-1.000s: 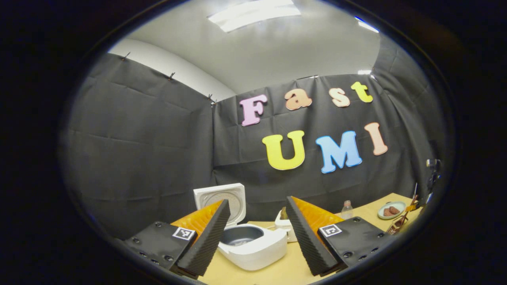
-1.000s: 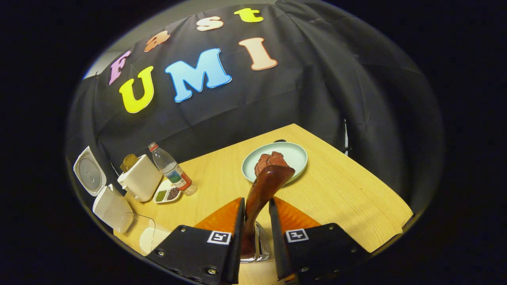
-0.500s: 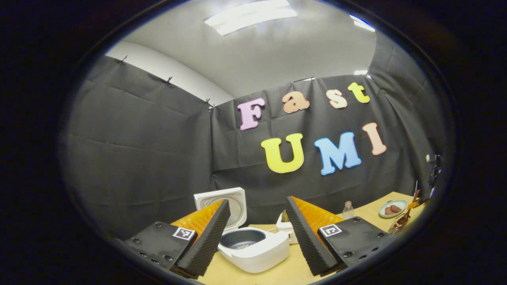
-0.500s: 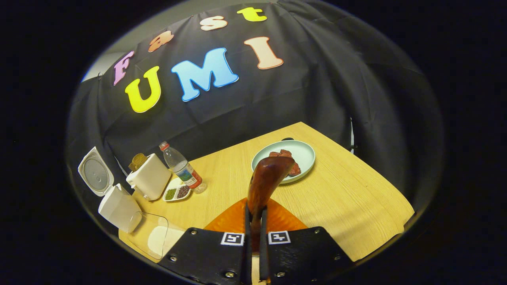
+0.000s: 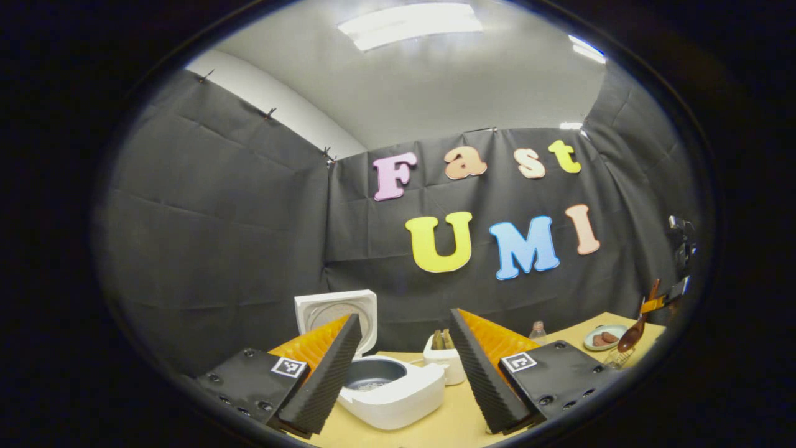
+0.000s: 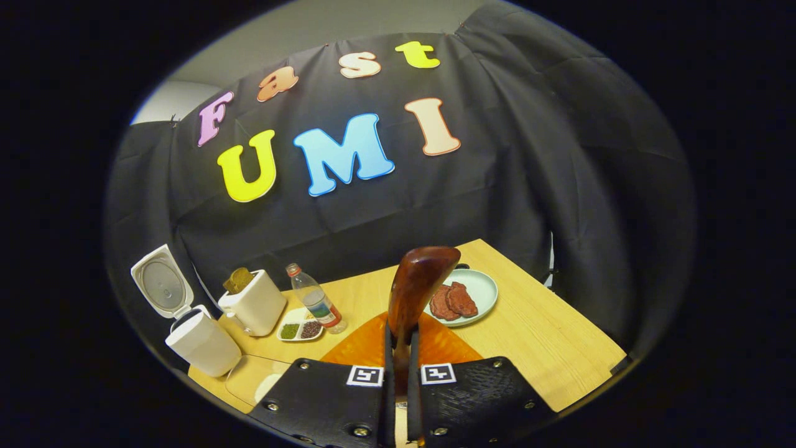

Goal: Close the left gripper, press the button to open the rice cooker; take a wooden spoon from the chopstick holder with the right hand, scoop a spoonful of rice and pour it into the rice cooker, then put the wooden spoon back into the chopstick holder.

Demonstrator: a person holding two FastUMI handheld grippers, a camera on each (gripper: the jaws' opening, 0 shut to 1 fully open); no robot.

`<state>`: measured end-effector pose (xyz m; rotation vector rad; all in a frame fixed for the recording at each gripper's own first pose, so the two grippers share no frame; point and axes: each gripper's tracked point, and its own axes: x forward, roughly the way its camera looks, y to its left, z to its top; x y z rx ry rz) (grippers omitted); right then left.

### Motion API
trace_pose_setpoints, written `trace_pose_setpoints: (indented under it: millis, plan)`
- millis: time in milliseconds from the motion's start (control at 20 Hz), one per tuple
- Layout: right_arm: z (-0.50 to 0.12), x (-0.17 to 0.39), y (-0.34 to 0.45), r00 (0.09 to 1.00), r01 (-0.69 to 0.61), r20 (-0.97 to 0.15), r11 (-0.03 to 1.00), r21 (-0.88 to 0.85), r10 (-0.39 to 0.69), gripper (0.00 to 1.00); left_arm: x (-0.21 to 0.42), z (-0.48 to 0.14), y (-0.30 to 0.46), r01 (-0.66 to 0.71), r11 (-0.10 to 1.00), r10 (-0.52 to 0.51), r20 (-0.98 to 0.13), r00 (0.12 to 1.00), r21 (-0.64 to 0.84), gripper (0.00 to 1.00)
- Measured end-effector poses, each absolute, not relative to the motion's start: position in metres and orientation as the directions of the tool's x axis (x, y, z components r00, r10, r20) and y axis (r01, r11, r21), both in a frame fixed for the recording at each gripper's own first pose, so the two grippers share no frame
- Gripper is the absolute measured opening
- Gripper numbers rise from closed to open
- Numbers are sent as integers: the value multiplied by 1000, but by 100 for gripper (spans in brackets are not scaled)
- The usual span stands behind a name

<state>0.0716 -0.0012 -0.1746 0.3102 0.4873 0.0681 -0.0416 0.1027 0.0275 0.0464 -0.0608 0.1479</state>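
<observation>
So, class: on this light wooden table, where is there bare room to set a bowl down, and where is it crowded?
Bare room: the light wooden table in front of and right of the pale green plate of meat. Crowded: the left side, where the open white rice cooker, white toaster, divided seasoning dish and clear plastic bottle cluster.

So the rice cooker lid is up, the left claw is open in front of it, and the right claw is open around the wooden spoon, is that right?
Not quite. The right claw is shut on the wooden spoon, both fingers pressing its handle, as the right gripper view shows. The rest holds: the rice cooker has its lid up, and the left claw is open in front of it.
</observation>
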Motion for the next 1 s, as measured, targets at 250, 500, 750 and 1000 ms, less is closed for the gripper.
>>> trace_pose_setpoints:
  millis: [250,500,750,1000]
  plan:
    - [-156,67,43,890,-48,-416,946,321,186,7,-41,19,126,-150,989,150,57,987,-1,98]
    - [-154,56,102,880,-113,-397,928,354,259,7,-39,12,152,-149,989,149,49,988,-2,98]
    - [-167,46,144,866,-138,-410,924,357,288,7,-32,6,175,-141,990,140,41,989,11,98]
    - [-193,38,169,853,-138,-444,939,314,274,8,-26,-2,194,-139,990,138,31,990,19,98]
